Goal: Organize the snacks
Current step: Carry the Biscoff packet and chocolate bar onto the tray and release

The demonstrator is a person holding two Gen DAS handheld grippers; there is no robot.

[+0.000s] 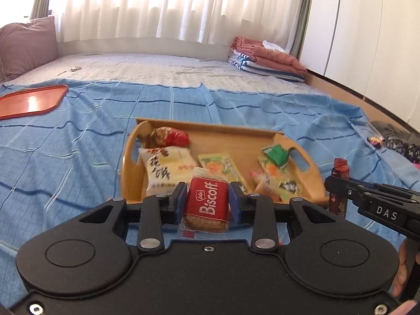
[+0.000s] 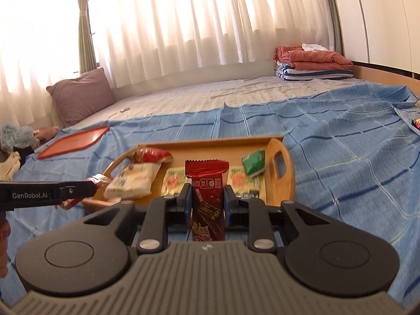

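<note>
Left gripper clamps red Biscoff biscuit pack; right gripper clamps dark-red wafer stick pack. Wooden handled tray just ahead: lower each w/ care into bare spots, then release.

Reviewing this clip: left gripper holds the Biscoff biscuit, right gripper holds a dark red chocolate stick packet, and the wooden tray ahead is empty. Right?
Not quite: the wooden tray is not empty; both wrist views show several snack packets in it. The rest stands: the left gripper holds the Biscoff biscuit, the right gripper the dark red chocolate stick packet.
</note>
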